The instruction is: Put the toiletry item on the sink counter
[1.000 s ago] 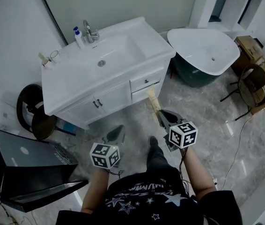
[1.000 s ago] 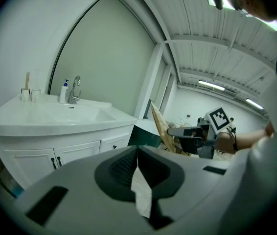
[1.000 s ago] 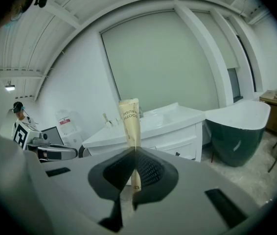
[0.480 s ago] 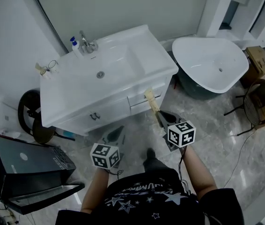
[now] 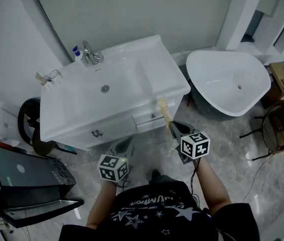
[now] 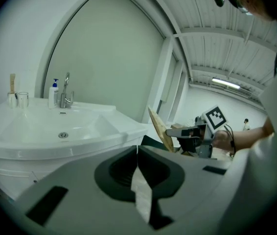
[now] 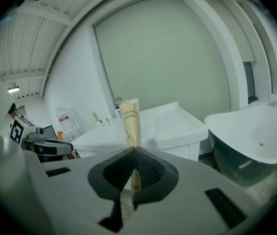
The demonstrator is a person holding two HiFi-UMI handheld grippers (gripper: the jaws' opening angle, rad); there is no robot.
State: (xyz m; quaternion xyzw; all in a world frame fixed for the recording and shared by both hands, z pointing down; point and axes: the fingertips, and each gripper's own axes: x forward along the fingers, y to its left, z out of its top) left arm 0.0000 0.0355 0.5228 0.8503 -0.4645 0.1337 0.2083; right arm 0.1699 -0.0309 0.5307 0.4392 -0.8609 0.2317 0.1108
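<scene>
Toiletry item: flat beige cardboard toothbrush pack (image 7: 130, 121), printed lettering on its face.
- Location: in the air in front of the white sink counter (image 5: 158, 80), off its right front corner and above the floor; not touching it. It stands roughly upright, lower end clamped, upper end free.
- Holder: right gripper (image 7: 134, 150), jaws closed tight on the lower end of the pack, pointing toward the counter.
- Left gripper (image 6: 137, 149): jaws brought together with nothing between them, held low in front of the counter's cabinet.

Counter contents: chrome tap (image 5: 90, 54) at the back edge of the basin; blue-topped pump bottle (image 5: 76, 52) just beside it on the left; a small clear glass cup (image 5: 55, 75) near the back left corner. The flat deck right of the basin is bare.
Beside the counter on the right: white freestanding bathtub (image 5: 227, 84).

Step in hand, as judged: carrying the pack to the counter; placing not yet done.
Next move calls for: reaching forward and up over the front edge, lowering the pack onto the bare deck right of the basin, laying it flat so it does not topple, then letting the jaws part.
</scene>
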